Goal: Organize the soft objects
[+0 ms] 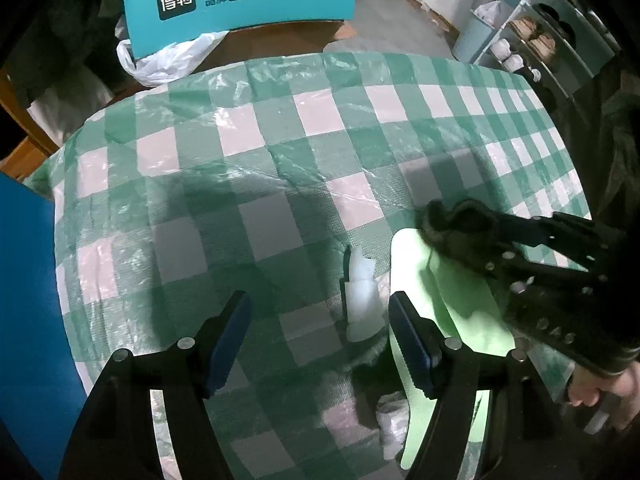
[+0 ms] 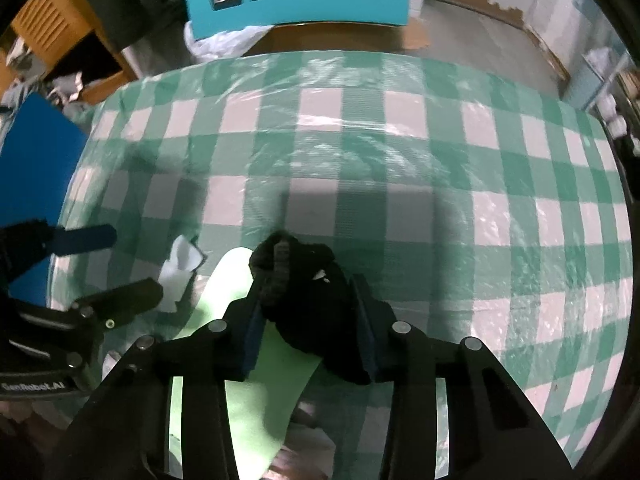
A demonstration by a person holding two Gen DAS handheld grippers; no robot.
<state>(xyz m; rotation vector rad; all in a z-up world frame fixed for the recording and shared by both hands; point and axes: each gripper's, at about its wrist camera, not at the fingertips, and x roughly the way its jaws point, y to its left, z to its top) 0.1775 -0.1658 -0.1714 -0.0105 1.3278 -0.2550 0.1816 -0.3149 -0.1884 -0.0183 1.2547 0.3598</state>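
My right gripper point(image 2: 308, 304) is shut on a dark bunched sock point(image 2: 304, 276) and holds it over a light green tray point(image 2: 236, 276). In the left wrist view the right gripper point(image 1: 460, 232) comes in from the right with the dark sock point(image 1: 444, 224) above the green tray point(image 1: 460, 312). My left gripper point(image 1: 320, 332) is open and empty, low over the table just left of the tray. A white soft item point(image 1: 362, 296) lies between its fingers, beside the tray; it also shows in the right wrist view point(image 2: 178, 272). The left gripper point(image 2: 120, 264) is at the left there.
The table wears a green and white checked cloth point(image 1: 280, 160) under clear plastic. A teal box with printed text point(image 1: 240, 4) and a white plastic bag point(image 1: 168, 56) stand beyond the far edge. A blue panel point(image 1: 28, 300) is at the left, shelves point(image 1: 532, 44) at far right.
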